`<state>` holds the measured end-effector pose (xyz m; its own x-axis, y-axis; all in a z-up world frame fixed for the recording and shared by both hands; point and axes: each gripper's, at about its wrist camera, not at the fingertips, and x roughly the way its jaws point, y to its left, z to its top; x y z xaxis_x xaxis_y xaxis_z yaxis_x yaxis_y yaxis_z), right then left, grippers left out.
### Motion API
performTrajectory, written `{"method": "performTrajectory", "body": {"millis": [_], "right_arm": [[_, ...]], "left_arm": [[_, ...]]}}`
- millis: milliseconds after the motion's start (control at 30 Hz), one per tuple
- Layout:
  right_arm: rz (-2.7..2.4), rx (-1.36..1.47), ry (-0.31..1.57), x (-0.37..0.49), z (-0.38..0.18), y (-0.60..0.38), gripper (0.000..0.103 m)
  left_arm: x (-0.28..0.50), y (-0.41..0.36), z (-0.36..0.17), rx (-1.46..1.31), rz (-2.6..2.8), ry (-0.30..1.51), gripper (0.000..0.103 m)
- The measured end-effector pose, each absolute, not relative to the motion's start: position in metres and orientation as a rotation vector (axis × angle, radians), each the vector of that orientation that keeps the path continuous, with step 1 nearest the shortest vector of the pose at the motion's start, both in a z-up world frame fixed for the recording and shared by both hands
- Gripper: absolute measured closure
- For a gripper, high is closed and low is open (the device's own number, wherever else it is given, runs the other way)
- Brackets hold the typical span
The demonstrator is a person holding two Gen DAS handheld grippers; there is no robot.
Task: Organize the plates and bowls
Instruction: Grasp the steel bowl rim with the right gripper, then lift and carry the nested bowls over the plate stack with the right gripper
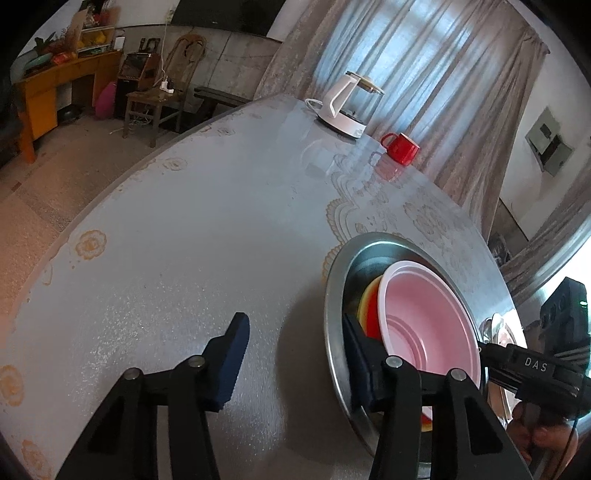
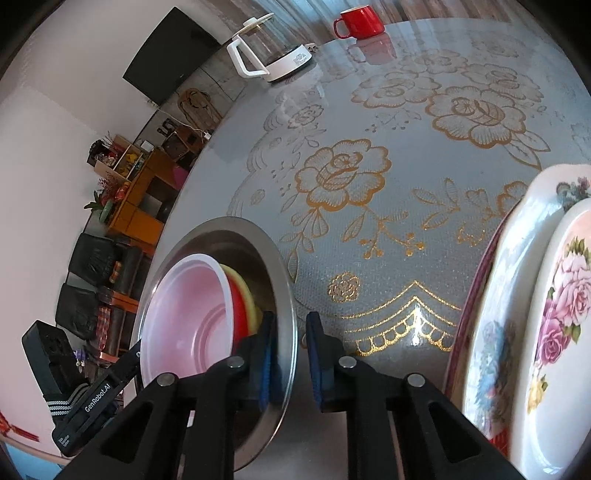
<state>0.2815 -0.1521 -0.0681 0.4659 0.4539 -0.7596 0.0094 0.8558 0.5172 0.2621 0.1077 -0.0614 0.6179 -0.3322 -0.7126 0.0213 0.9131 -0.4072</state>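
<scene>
A steel basin (image 1: pixel 334 295) stands on the table and holds a nested stack: a pink bowl (image 1: pixel 428 321) on top, a red bowl (image 1: pixel 373 325) and a yellow bowl (image 1: pixel 364 302) under it. My left gripper (image 1: pixel 295 354) is open, one finger outside the basin's rim, the other inside. In the right wrist view the basin (image 2: pixel 280 280) holds the pink bowl (image 2: pixel 184 317). My right gripper (image 2: pixel 291 354) straddles the basin's rim with a gap around it. Stacked floral plates (image 2: pixel 517 332) lie at the right.
A white kettle (image 1: pixel 347 107) and a red mug (image 1: pixel 400 147) stand at the table's far edge, also in the right wrist view: kettle (image 2: pixel 269 55), mug (image 2: pixel 358 22). A floral tablecloth (image 2: pixel 369 184) covers the table. Chairs and a yellow cabinet (image 1: pixel 48 92) stand beyond.
</scene>
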Motion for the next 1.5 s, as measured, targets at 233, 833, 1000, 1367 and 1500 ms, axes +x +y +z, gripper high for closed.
{"method": "performTrajectory", "body": {"millis": [233, 833, 1000, 1367, 1500], "right_arm": [[0.294, 0.436, 1.043, 0.283, -0.064, -0.146, 0.094], [0.291, 0.400, 1.033, 0.283, -0.056, -0.141, 0.094], [0.287, 0.403, 1.045, 0.284, -0.058, -0.144, 0.094], [0.298, 0.400, 1.028, 0.281, -0.052, -0.144, 0.095], [0.303, 0.416, 1.021, 0.277, -0.049, -0.147, 0.095]], "left_arm": [[0.259, 0.105, -0.061, -0.350, -0.195, 0.850, 0.052], [0.256, 0.095, -0.053, -0.314, -0.299, 0.832, 0.088], [0.259, 0.096, -0.055, -0.354, -0.322, 0.840, 0.087], [0.247, 0.099, -0.058, -0.376, -0.361, 0.807, 0.089], [0.243, 0.096, -0.056, -0.383, -0.363, 0.812, 0.089]]}}
